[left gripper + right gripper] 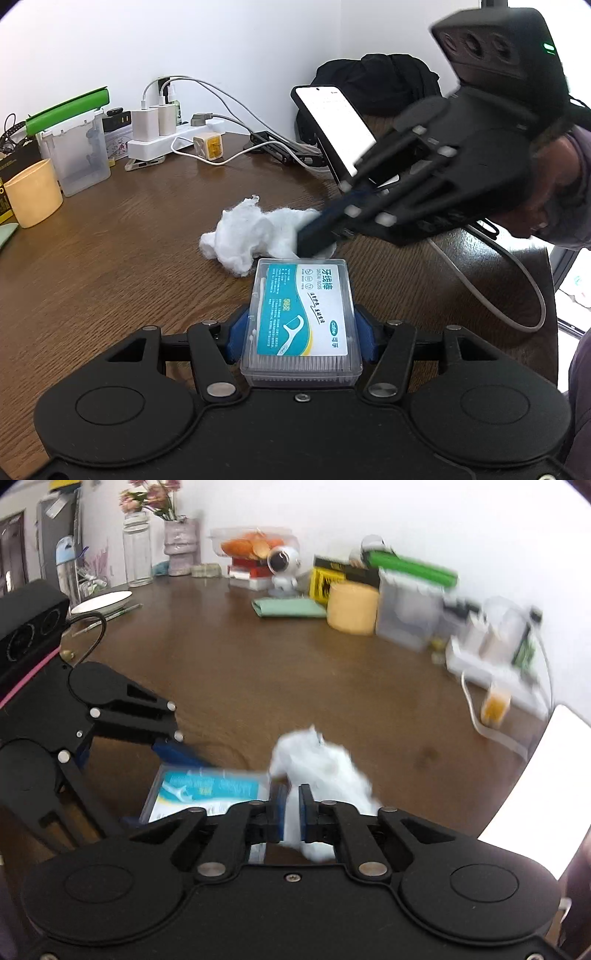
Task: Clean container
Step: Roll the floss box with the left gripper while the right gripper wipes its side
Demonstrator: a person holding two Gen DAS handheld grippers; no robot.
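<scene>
Nearest, our left gripper (301,328) pinches the clear rectangular plastic floss-pick container with a teal label (301,314) between its blue fingers (236,332), flat over the brown wooden counter (110,240); at its far edge our right gripper (291,814) clamps a white cotton wad (247,232); behind stands a pale yellow cup (33,192).

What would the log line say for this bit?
left gripper: shut on floss box | right gripper: shut on cotton wad | wad at box's far edge | table
</scene>
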